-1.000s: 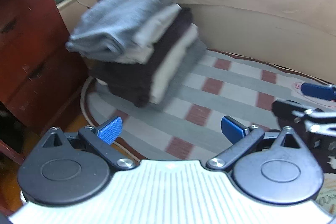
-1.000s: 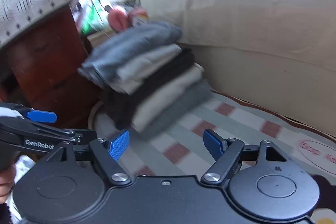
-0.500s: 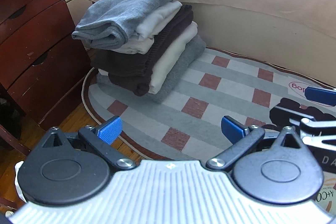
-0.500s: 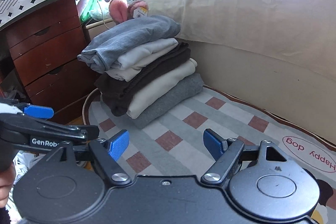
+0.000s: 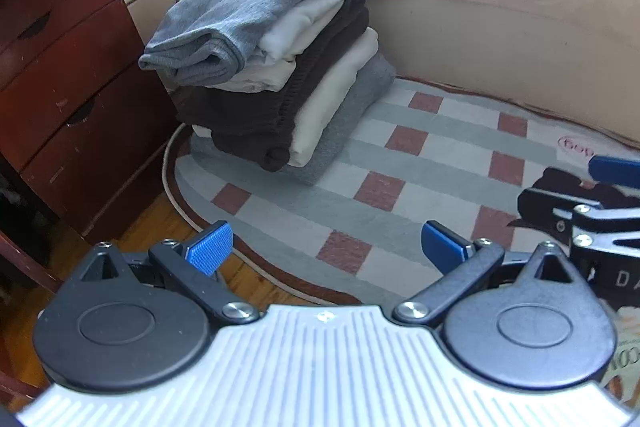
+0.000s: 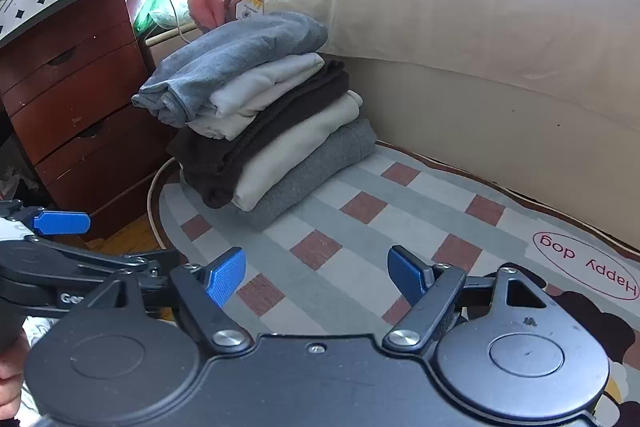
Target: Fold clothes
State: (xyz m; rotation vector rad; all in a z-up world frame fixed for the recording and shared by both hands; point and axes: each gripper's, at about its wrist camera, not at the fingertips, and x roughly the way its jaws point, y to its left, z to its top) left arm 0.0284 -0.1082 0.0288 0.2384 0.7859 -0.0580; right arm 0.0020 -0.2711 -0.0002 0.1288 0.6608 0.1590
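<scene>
Hovering over the checked grey, white and red rug (image 5: 400, 163), left gripper (image 5: 326, 247) and right gripper (image 6: 316, 275) both have their blue-padded jaws spread wide with nothing between them. Stack of folded grey, white, brown and cream clothes (image 6: 260, 131) sits on the rug's far corner, between the reddish-brown wooden drawer unit (image 6: 76, 99) and the cream sofa (image 6: 480, 47).

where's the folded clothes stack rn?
The folded clothes stack sits upper left of centre in both wrist views, on the far-left end of the checked rug, between the wooden drawers and the cream sofa.
</scene>
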